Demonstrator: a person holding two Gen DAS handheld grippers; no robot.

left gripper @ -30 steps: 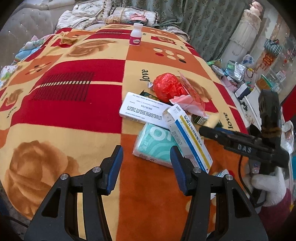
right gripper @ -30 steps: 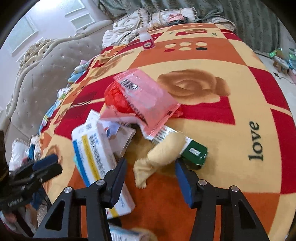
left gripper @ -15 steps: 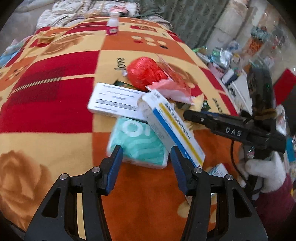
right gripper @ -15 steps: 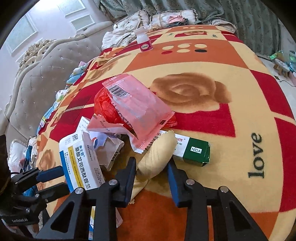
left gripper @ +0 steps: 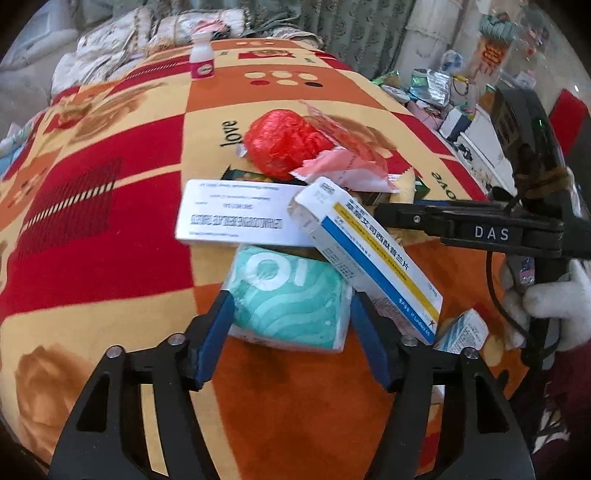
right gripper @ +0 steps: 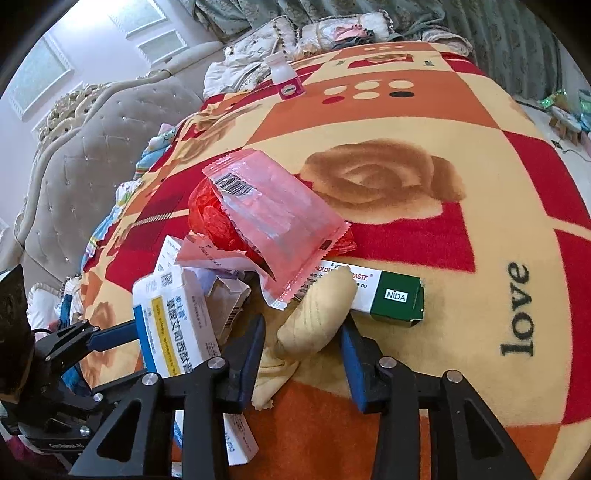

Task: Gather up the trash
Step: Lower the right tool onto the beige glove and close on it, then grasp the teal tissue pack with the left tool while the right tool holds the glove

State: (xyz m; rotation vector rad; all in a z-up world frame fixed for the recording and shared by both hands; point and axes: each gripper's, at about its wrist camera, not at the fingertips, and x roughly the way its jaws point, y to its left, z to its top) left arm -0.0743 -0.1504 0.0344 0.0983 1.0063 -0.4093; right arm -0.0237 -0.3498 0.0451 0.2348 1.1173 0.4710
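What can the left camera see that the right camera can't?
Only the left wrist view shows the teal pack between the left gripper fingers, which have just been opening, and a gloved hand.

Only the right wrist view shows the green box, the yellow wrapper between the right gripper fingers, and the grey sofa.

Both show the red bag, the blue-striped box, the white bottle and the blanket.

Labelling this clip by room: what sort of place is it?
Probably a home bedroom: a patterned blanket spread over a bed, a tufted headboard behind it, and curtains.
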